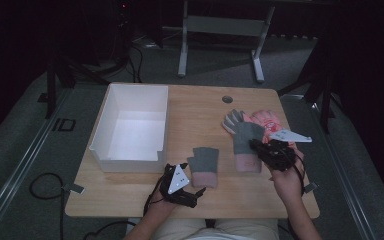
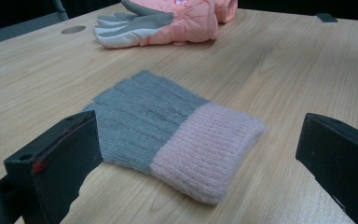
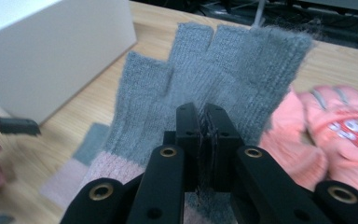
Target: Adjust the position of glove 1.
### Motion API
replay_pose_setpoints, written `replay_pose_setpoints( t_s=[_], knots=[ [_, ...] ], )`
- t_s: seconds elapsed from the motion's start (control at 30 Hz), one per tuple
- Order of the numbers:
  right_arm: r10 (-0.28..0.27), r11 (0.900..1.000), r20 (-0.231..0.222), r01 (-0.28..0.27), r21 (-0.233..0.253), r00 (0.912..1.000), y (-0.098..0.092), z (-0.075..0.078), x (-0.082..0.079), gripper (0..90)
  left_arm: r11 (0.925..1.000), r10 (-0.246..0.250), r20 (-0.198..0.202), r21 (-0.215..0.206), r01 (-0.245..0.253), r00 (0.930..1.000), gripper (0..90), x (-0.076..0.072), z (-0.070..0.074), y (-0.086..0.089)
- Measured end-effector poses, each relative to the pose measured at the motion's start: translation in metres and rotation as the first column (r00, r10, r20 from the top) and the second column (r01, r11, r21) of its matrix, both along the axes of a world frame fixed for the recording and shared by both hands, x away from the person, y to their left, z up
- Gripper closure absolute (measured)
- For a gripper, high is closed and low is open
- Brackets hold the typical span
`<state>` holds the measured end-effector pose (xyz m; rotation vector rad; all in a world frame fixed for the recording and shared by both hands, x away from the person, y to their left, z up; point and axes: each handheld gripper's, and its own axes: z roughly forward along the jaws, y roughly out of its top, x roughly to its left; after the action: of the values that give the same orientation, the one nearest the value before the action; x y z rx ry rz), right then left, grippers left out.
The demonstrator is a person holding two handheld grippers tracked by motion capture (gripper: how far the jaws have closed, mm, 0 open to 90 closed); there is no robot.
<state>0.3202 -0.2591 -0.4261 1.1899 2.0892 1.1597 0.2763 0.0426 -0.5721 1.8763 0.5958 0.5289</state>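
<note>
Grey knit with a pink ribbed cuff makes up both fingerless gloves on the wooden table [image 1: 190, 107]. 1 glove [image 1: 247, 145] lies toward the right edge, its long axis running from the near edge to the far edge, cuff toward the person and its short finger stubs pointing away. The right gripper [image 1: 257, 146] has its jaws pressed together on the grey body of this glove, just above the cuff; in the right gripper view the fabric [image 3: 223, 79] is pinched between the 2 black jaws and bunches a little around them. The glove's far end overlaps a padded orange-pink winter glove [image 1: 266, 121] with grey and white fingers, which lies nearer the far right corner.

The second knit glove [image 1: 204, 165] lies flat near the middle of the near edge, also lengthwise toward the far edge, cuff nearest the person. The left gripper [image 1: 196, 194] sits at the near edge just beside that cuff, its jaws spread wide and touching nothing; in the left gripper view the glove [image 2: 177, 133] rests between them, ahead of the tips.

A white open box [image 1: 130, 125] stands on the left half of the table, well apart from the gloves.
</note>
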Motion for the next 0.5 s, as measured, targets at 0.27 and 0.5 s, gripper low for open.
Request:
replay_pose_setpoints(
  t_s=[0.27,0.5],
  knots=[
    [0.024,1.000,-0.004,-0.024,0.020,0.9997,0.044,-0.010,0.006,85.5,1.0000,-0.004,0.009,0.001,0.004,1.0000,0.0,-0.001,0.000,0.000],
    [0.049,0.999,-0.060,-0.047,0.020,0.9970,0.078,-0.033,0.012,85.4,1.0000,0.003,0.008,0.002,-0.003,1.0000,0.0,-0.001,0.000,0.000]
  ],
)
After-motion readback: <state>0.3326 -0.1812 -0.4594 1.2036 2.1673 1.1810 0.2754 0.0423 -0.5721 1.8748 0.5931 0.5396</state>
